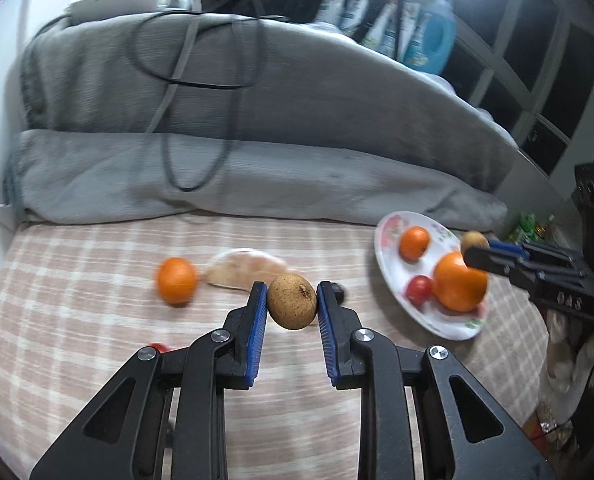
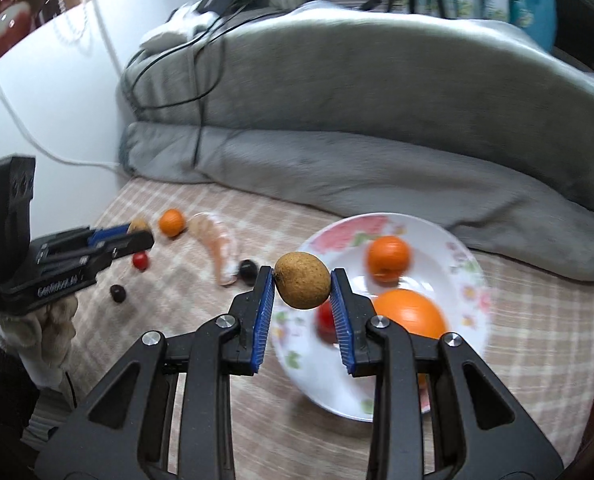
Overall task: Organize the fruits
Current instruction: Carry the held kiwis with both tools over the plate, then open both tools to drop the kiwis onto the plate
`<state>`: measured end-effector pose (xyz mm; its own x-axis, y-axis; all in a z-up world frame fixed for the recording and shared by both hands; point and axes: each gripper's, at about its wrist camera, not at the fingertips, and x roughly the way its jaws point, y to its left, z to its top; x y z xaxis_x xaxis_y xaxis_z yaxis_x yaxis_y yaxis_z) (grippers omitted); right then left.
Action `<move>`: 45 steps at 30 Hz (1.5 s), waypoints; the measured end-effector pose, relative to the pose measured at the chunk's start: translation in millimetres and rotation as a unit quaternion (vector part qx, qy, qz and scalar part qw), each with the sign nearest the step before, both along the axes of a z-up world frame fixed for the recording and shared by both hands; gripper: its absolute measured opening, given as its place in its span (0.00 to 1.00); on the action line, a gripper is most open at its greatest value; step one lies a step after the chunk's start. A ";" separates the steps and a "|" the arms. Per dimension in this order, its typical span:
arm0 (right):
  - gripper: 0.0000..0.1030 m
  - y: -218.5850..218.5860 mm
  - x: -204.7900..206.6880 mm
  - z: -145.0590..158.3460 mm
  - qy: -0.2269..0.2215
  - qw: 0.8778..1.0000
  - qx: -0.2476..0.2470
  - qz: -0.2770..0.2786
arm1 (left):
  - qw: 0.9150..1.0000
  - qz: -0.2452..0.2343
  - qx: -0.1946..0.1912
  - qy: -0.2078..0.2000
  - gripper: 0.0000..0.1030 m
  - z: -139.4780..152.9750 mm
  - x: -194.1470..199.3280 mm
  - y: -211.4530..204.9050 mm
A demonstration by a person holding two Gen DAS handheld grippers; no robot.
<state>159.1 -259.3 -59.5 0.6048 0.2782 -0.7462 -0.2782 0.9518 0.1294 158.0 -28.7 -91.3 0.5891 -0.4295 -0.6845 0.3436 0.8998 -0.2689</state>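
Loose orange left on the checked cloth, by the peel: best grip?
Take the loose orange across its widest middle, coming from above. It is round, sits free on the checked cloth, and the peel lies just to its right, so a top approach probably avoids it.

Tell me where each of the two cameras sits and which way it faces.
Left wrist: on the left gripper, facing down over the checked cloth past its round brown fruit; the right gripper enters at right.
Right wrist: on the right gripper, over the white floral plate, holding a second brown fruit; the gloved hand shows.
Shared: plate, large orange, grey blanket.
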 end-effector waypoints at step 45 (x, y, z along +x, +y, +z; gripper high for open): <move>0.47 -84.7 30.0 -23.2 0.017 0.998 0.018 -0.063 | 0.990 -0.136 0.017 0.016 0.23 -14.6 -18.1 -147.3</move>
